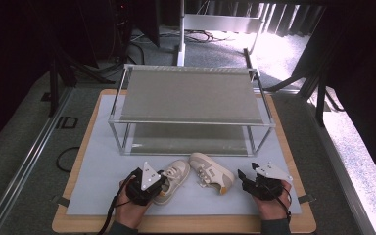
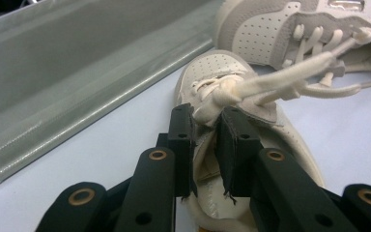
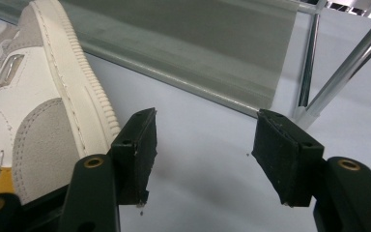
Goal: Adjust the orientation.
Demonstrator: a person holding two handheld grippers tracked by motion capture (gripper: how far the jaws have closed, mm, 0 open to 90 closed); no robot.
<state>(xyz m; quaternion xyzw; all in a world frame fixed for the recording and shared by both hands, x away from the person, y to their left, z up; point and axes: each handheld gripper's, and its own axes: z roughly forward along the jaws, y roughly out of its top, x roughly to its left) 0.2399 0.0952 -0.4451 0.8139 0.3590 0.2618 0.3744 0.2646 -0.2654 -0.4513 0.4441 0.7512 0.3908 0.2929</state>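
- Left tool (image 2: 206, 128) of mine is pinching the left shoe (image 2: 232, 96) by its tongue and the knot of its laces, pads pressed in from both sides.
- Seen from above, that tool (image 1: 144, 183) sits at the heel end of this shoe (image 1: 174, 180), whose toe points away from it toward the rack (image 1: 191, 95).
- Beyond my left tool's jaws lies the right shoe (image 2: 290, 29), close to the held one's toe.
- Right tool (image 3: 200, 145) of mine has its jaws spread apart with bare desk (image 3: 207, 193) between them.
- Just left of that tool's left jaw lies the right shoe (image 3: 43, 111), sole edge toward the jaw; whether they touch I cannot tell.
- From above, my right tool (image 1: 262, 182) rests just right of this shoe (image 1: 210, 172).
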